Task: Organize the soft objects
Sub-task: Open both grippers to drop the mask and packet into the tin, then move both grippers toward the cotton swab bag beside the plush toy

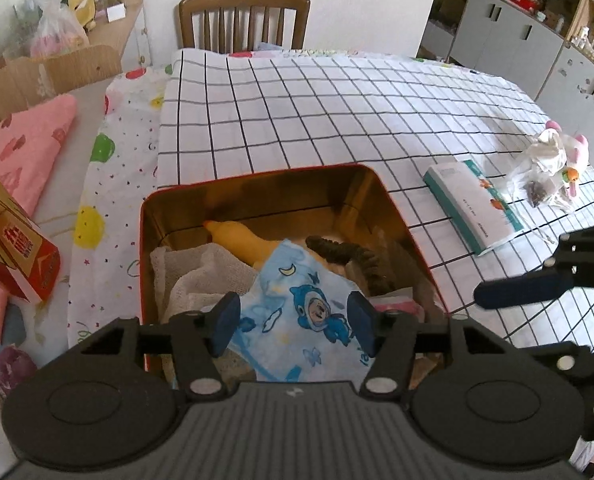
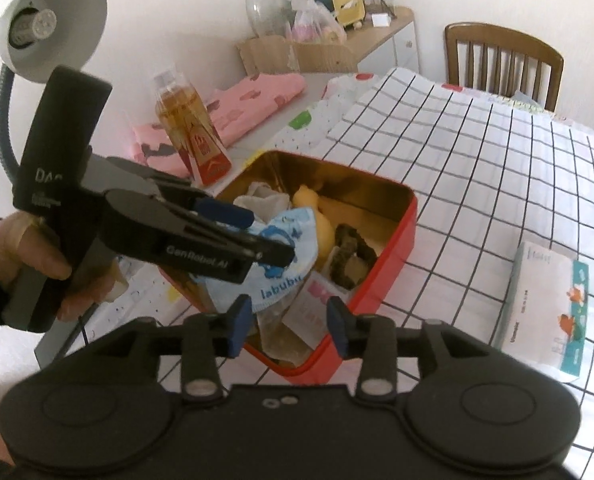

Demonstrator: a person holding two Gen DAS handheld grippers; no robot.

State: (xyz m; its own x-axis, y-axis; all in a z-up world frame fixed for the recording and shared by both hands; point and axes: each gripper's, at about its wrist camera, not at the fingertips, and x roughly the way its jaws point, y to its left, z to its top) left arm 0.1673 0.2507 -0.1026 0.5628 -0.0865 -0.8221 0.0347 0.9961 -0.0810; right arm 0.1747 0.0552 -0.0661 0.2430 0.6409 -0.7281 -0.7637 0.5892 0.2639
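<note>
Hovering over the red tin (image 1: 413, 236), the left hand-held gripper (image 1: 295, 326) stands wide around the blue cloth (image 1: 297, 304) (light, limp, best pinched at a hem), while the right hand-held gripper (image 2: 289, 322) also stands wide, empty.

Open checked cloth (image 1: 337, 112) beyond and right of the red tin (image 1: 413, 236). Crowded to its left by a carton (image 1: 13, 248) and pink pillow (image 1: 29, 152). Blocked further right by tissue pack (image 1: 473, 208) and plush toy (image 1: 557, 156).
</note>
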